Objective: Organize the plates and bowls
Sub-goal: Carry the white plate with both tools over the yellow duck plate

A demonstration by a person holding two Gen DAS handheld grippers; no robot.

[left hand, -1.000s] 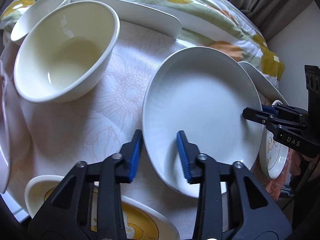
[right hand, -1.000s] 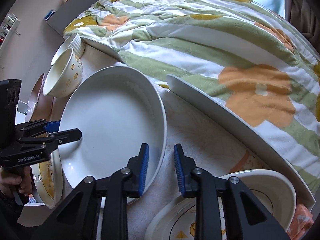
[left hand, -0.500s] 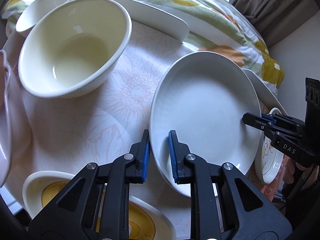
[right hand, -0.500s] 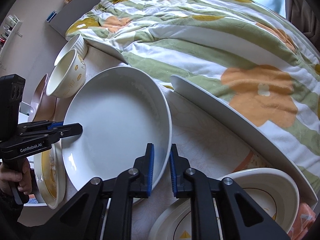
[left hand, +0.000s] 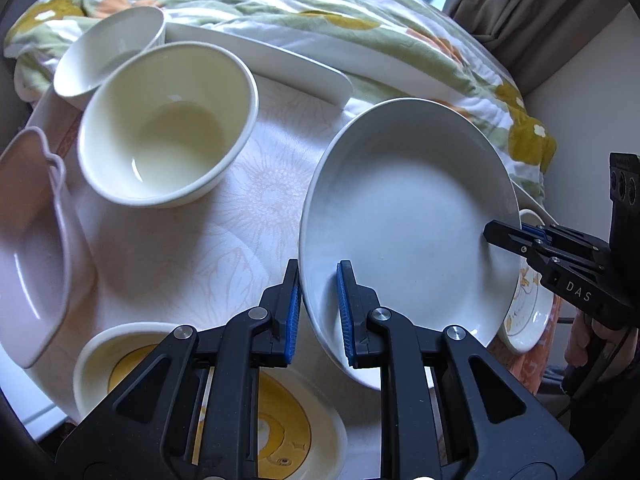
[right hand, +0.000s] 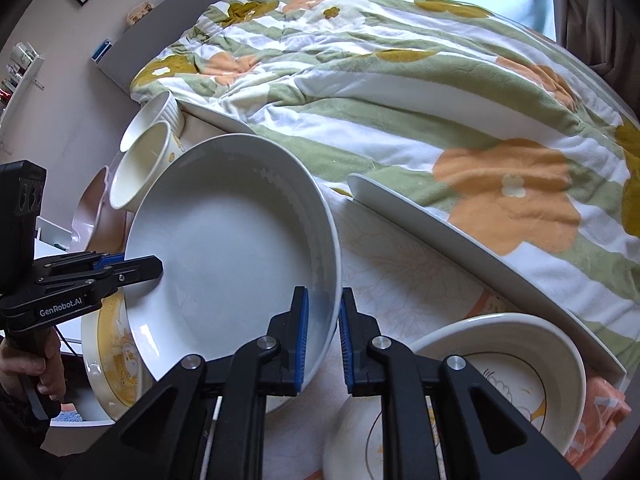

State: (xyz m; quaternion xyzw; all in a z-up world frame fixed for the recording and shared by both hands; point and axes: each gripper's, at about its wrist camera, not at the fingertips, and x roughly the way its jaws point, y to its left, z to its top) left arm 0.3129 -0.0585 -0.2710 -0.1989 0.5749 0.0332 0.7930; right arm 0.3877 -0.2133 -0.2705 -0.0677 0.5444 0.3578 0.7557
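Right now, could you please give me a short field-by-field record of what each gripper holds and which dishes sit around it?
held item: large white deep plate, tilted
left gripper: shut on the plate's near rim
right gripper: shut on the opposite rim
surface: floral tablecloth
left of plate: cream bowl, upright, empty
behind that bowl: white ribbed bowl
far left: pink dish
near edge: yellow-patterned dish
background: flowered blanket

bare cloth (left hand: 192, 264) mid-table, dishes ringing it
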